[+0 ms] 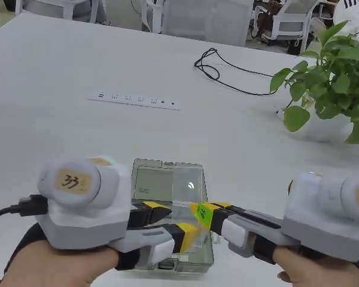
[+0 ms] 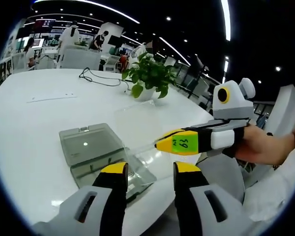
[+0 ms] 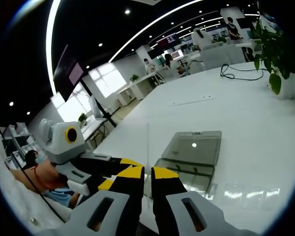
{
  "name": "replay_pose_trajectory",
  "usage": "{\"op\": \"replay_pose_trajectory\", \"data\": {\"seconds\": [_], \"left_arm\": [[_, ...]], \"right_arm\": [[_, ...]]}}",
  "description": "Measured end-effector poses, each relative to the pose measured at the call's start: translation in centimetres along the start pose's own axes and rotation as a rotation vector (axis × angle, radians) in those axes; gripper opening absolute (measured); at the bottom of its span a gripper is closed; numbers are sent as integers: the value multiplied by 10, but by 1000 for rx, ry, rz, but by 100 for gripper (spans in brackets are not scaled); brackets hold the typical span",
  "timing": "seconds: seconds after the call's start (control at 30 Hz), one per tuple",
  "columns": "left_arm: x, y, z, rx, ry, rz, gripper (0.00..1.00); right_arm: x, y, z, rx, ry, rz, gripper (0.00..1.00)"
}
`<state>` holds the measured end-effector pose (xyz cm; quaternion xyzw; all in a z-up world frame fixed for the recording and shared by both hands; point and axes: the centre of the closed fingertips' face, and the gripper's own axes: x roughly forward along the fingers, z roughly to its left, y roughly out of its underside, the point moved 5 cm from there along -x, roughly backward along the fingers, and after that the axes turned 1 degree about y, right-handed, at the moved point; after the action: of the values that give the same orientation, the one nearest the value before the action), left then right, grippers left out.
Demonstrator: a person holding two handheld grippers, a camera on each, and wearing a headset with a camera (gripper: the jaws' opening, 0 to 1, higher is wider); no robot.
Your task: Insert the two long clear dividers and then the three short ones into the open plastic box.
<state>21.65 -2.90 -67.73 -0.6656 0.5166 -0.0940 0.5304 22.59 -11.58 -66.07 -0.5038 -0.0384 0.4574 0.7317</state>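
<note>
While right hand-held gripper (image 3: 147, 173) grips the divider (image 3: 147, 142), box (image 3: 196, 147) lies ahead.

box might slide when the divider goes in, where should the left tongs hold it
Likely the near wall of the box, left tongs coming from above: it's a thin upright edge the open jaws can straddle, and the lid lies flat on the far side.

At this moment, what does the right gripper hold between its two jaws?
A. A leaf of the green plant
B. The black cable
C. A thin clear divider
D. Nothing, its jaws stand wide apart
C: in the right gripper view, the right gripper has its jaws closed on a thin clear divider, which rises edge-on from between them, close to the open plastic box.
</note>
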Motion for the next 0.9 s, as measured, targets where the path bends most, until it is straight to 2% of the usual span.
{"op": "replay_pose_trajectory", "data": {"seconds": [0.27,0.43,0.67,0.9], "left_arm": [[-7,4,6,41,14,3,46],[-14,6,10,91,34,1,49],[-20,11,17,162,56,16,57],[-23,16,25,219,73,33,68]], "right_arm": [[0,-5,-3,20,10,17,6],[1,-7,-6,28,21,39,6],[5,-8,-11,37,49,84,6],[10,-9,-18,78,88,135,7]]}}
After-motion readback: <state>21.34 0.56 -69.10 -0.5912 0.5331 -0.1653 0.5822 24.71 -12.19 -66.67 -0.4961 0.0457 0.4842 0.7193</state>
